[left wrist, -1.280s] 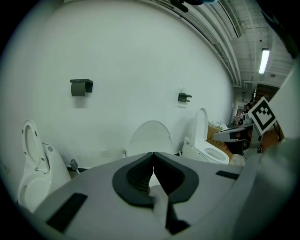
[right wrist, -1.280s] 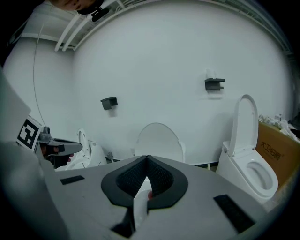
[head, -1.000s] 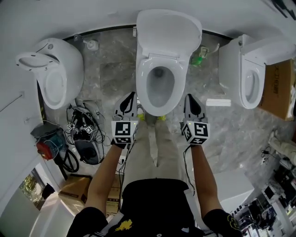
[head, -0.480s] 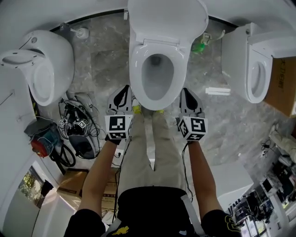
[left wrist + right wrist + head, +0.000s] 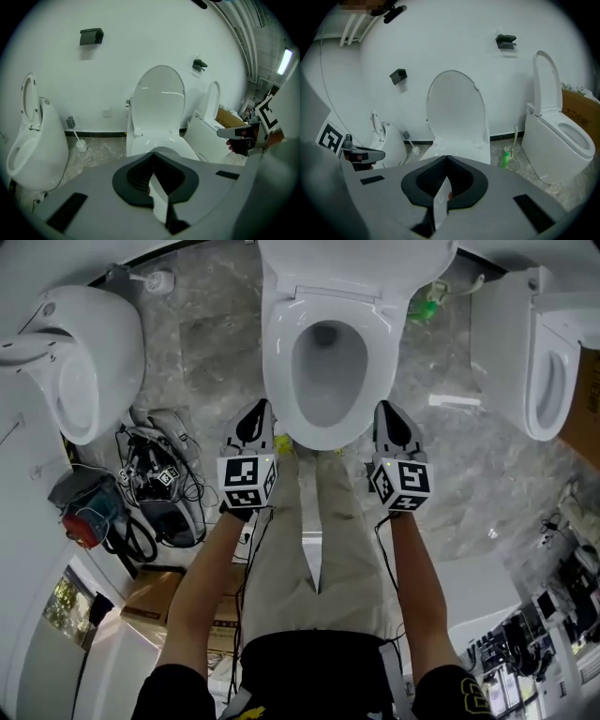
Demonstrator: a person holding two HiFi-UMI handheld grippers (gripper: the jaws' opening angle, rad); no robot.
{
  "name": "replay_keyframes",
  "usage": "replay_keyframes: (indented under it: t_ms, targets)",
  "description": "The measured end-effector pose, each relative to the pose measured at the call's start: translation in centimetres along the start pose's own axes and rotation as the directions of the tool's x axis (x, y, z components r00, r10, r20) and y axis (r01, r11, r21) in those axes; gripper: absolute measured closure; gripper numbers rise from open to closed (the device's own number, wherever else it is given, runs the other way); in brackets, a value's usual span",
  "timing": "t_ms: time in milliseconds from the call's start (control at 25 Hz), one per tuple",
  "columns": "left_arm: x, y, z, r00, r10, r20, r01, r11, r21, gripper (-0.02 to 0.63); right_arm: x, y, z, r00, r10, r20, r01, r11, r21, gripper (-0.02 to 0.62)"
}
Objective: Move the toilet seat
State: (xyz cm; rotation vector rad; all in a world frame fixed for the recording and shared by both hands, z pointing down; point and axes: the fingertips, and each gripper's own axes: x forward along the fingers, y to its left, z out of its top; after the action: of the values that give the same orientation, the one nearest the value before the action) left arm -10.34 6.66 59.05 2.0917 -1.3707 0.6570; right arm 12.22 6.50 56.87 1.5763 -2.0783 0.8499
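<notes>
Flanking the front of the middle toilet's bowl, the left hand-held gripper [image 5: 259,418] and the right hand-held gripper [image 5: 389,418] were held low on either side, each with its jaws pressed fully together and nothing between them. The toilet seat [image 5: 279,357] was seen lying flat on the bowl rim, with the lid [image 5: 356,257] stood up behind it.

Trouble could be expected from the closed jaws: the seat's rim could not be pinched until one hand-held gripper was opened, and if the seat were merely hooked from beneath, the glossy plastic would probably slide off the tips. A seat lost partway up could be expected to slam onto the bowl. The raised lid would likely be met by the seat early, so a hard push might be sent through to the hinge.

Around the work, a second toilet [image 5: 70,371] was stood to the left and a third [image 5: 548,352] to the right, both well apart from the middle one. A toilet brush [image 5: 155,282] and a green bottle [image 5: 427,304] were placed by the back wall. A tangle of cables [image 5: 159,488] was spread on the floor just beside the person's left leg, where a foot could be caught. The approach itself was crowded only by the person's own legs.
</notes>
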Motion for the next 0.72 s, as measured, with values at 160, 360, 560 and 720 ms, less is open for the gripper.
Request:
replay_keyframes:
  t_ms: [160, 360, 560, 720]
  targets:
    - [1.1, -0.1, -2.8, 0.999, -0.001, -0.046, 0.001, 1.0, -0.014, 0.588, 1.0, -0.7, -2.3, 0.999, -0.006, -0.039, 0.006, 1.0, 0.016, 0.569]
    - [2.6, 0.4, -5.1, 0.995, -0.004, -0.1, -0.004, 0.997, -0.076, 0.587, 2.1, -2.0, -4.8, 0.995, -0.031, -0.093, 0.034, 0.999, 0.026, 0.568]
    - [4.3, 1.0, -7.2, 0.986, -0.011, -0.166, -0.007, 0.994, -0.11, 0.584, 3.1, -2.9, -7.5, 0.985, -0.051, -0.163, 0.055, 0.998, 0.023, 0.568]
    - [5.4, 1.2, -9.2, 0.973, -0.018, -0.231, -0.011, 0.992, -0.124, 0.56, 3.8, -3.9, -9.7, 0.974, -0.076, -0.214, 0.083, 0.996, 0.024, 0.552]
